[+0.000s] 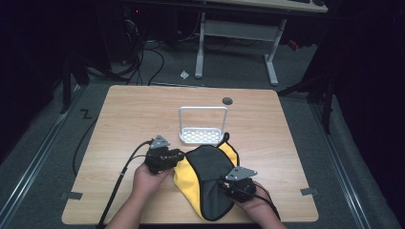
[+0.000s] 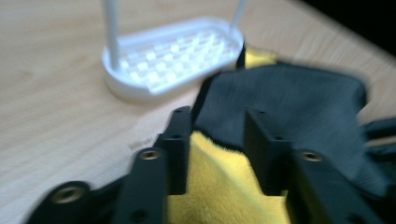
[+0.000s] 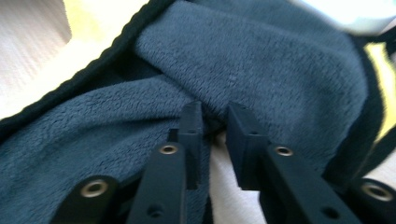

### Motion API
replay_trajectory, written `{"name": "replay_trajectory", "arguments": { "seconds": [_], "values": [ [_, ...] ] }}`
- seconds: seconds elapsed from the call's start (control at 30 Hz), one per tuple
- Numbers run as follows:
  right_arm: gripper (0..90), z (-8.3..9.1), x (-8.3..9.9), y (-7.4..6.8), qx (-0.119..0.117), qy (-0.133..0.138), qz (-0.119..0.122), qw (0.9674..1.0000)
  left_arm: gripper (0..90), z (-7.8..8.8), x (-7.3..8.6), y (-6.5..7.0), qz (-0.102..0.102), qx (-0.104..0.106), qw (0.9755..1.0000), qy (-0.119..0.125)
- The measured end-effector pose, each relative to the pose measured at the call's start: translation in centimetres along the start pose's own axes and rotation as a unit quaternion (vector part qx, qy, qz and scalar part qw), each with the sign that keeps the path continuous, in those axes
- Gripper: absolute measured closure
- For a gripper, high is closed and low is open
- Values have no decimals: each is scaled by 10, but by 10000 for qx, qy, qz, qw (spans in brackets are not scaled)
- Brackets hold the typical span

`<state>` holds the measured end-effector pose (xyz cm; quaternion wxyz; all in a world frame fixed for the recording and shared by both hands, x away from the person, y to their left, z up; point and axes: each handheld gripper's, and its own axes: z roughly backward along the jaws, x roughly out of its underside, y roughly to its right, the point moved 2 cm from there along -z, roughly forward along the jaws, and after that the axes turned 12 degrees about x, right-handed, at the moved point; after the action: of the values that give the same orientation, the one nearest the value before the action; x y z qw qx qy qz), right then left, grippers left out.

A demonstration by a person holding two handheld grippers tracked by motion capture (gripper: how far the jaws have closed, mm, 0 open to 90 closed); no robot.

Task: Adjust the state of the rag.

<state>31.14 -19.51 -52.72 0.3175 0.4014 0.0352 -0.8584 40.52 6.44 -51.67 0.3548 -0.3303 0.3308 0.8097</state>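
- On the wooden tabletop (image 1: 124, 119), seen from the high view, lies a crumpled cloth (image 1: 210, 176), near the front edge and between the person's two hands.
- Behind the cloth stands a white rack (image 1: 203, 129) with a perforated base and a tall hoop handle; the cloth's far corner lies just beside its base, and I cannot tell whether they touch.
- The high view alone gives the whole layout: a round grommet hole (image 1: 227, 100) near the far edge, and cables trailing off the tabletop.
- The cloth is plush, dark grey on one face and yellow on the other, with a black stitched border; it is folded so that grey covers most of the top and yellow shows along its left side and far corner.
- The left tool (image 1: 165, 160) sits at the cloth's left edge. The left gripper view, which is blurred, shows what the high view does not: the left tool (image 2: 218, 140) has its jaws parted over the yellow pile where it meets the grey, not pressing on it.
- The right tool (image 1: 239, 183) rests at the cloth's right side. The right gripper view shows the right tool (image 3: 215, 121) with jaws narrowly apart, their tips at a grey fold (image 3: 243, 70); no cloth is pinched between them.
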Motion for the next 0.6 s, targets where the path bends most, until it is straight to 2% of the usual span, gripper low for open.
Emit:
{"name": "replay_trajectory", "arguments": {
  "seconds": [0.03,0.07,0.13,0.27,0.33,0.37,0.47,0.6],
  "values": [
    [719,-1,1,1,-107,18,-81,9999,708,-4,3,0,-34,-56,9999,-157],
    [695,0,2,1,-150,-3,-137,9998,740,-11,11,-1,-128,-145,9988,-450],
    [659,-1,3,-1,-171,-71,-111,9998,790,-11,20,0,-201,-171,9980,-580],
    [666,-7,8,-4,-81,-299,96,9995,810,2,33,4,-306,-215,9978,-556],
    [748,-8,8,-3,-196,-322,2,9993,814,10,42,7,-327,-232,9978,-519],
    [807,-8,7,-3,-185,-313,47,9993,815,15,46,9,-311,-248,9979,-512],
    [841,-7,6,-5,21,-316,316,9990,817,31,62,15,-231,-245,9985,-427],
    [845,-6,9,5,235,-359,290,9987,817,49,80,21,-102,-174,9994,-268]
  ]
}}
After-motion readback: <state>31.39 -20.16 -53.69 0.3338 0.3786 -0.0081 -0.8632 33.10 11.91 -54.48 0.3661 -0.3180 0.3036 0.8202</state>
